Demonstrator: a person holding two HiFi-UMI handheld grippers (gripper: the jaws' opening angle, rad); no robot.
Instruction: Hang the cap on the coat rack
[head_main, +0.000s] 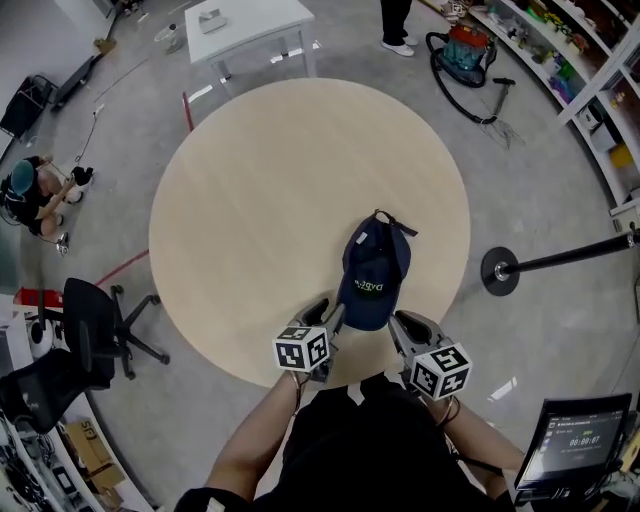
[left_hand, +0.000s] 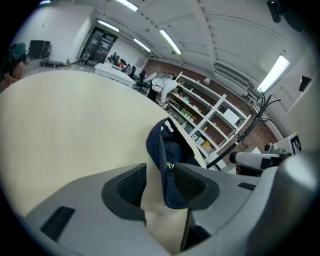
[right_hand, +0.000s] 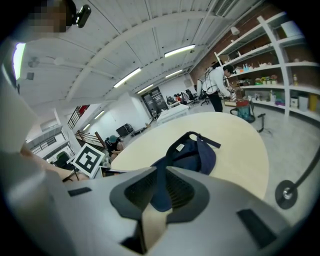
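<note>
Filling most of the head view, a round pale wooden table (head_main: 260, 180) stands on a grey floor (head_main: 540, 190). A small white table (head_main: 250, 25) stands beyond it, a black office chair (head_main: 95, 325) to the left and shelves (head_main: 580, 60) at the far right. The coat rack (head_main: 499, 270) stands on the floor, its round base just right of the table. A navy cap (head_main: 372, 270) lies on the near right part of the table, its brim pointing towards the person. Both forearms reach forward from the near edge, the tools angled down at the brim from either side. The left gripper (left_hand: 159, 181) has its jaws apart, with the brim's edge between them, against the right pad and clear of the left one. The right gripper (right_hand: 161, 187) is clamped on the brim's other side. The marker cubes cover the hands, the picture's edge cuts off the rack's top, and the print on the cap is too small to read.
</note>
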